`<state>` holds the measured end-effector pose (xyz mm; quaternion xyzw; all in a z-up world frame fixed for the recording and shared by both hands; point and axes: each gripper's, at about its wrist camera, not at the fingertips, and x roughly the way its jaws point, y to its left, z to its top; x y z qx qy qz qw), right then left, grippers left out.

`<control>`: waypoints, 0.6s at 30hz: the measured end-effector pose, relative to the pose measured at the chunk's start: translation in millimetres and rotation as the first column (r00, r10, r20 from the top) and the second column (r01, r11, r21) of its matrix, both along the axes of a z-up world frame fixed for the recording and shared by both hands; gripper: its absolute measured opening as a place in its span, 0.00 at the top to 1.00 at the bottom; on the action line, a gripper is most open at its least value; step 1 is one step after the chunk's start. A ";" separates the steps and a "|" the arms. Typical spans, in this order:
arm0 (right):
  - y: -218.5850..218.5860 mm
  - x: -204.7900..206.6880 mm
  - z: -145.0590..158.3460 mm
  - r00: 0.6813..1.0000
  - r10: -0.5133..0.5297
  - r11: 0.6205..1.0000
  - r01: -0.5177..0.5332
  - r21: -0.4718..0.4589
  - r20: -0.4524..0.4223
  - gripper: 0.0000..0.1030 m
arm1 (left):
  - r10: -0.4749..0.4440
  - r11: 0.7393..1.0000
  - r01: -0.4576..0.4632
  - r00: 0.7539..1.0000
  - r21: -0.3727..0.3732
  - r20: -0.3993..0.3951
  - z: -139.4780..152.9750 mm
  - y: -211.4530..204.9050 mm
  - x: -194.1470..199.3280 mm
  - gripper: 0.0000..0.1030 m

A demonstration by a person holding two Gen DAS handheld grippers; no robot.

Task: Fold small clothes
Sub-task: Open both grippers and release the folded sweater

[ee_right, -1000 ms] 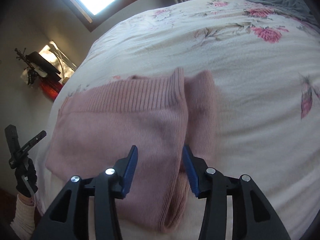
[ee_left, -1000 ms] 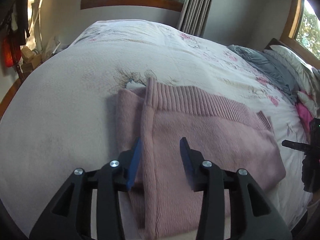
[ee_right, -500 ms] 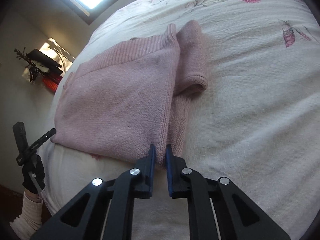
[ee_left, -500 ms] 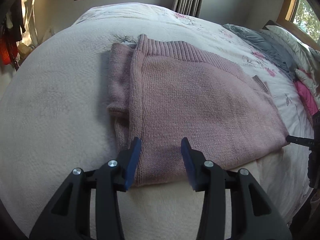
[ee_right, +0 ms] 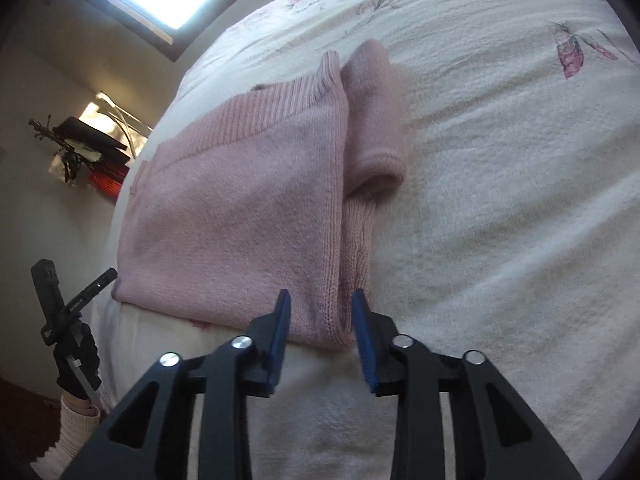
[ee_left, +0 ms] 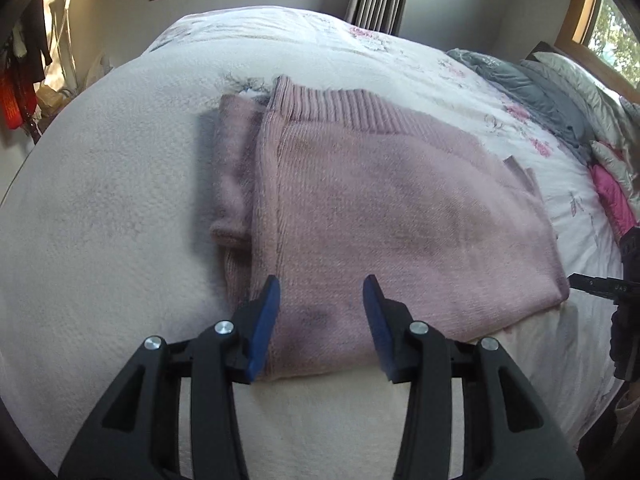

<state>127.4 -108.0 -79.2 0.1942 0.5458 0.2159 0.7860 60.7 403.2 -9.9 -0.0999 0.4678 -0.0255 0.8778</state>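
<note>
While the pink sweater [ee_left: 384, 216] lies folded flat on the white bedspread [ee_left: 100, 220], both grippers hang over its near hem with nothing between their fingers. Taking the sweater as the landmark and moving across it from the left: a folded-in sleeve [ee_left: 234, 168] sticks out beyond its left edge, cuff toward the camera, apparently tucked there so the body forms a tidy rectangle. Just right of that sleeve, at the near-left corner, the left gripper [ee_left: 320, 312] hovers with its blue pads spread wide, straddling the hem without pinching it; that stance looks like a line-up for a grip on the doubled edge. Along the far side of the sweater runs the ribbed band [ee_left: 360, 110], lying straight. Past the sweater's right edge, grey bedding [ee_left: 532, 88] and a pink item are piled well clear of the work.

Seen from the right wrist view, the right gripper [ee_right: 322, 328] sits at the sweater [ee_right: 240, 200] corner nearest that sleeve [ee_right: 374, 120], its jaws parted on either side of the stacked hem but not clamped. My guess is that both tools are placed on the near edge so the next fold can carry it toward the ribbed band, and an uneven grab through the layers could drag the sleeve out.
</note>
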 end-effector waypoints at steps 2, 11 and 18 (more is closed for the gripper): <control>-7.5 9.5 4.1 1.000 -0.028 1.000 0.028 0.011 -0.010 0.57 | -0.008 0.999 0.009 1.000 -0.035 0.027 13.0 -4.0 6.2 0.51; -14.8 46.2 -31.7 0.985 -0.045 0.988 0.069 0.139 -0.165 0.57 | -0.029 0.998 0.027 0.999 -0.065 -0.033 -2.4 -29.4 65.4 0.47; -18.9 61.5 -59.9 0.976 -0.067 0.942 0.130 0.308 -0.207 0.58 | -0.019 0.995 0.011 0.997 -0.102 -0.081 -31.2 -25.8 78.6 0.47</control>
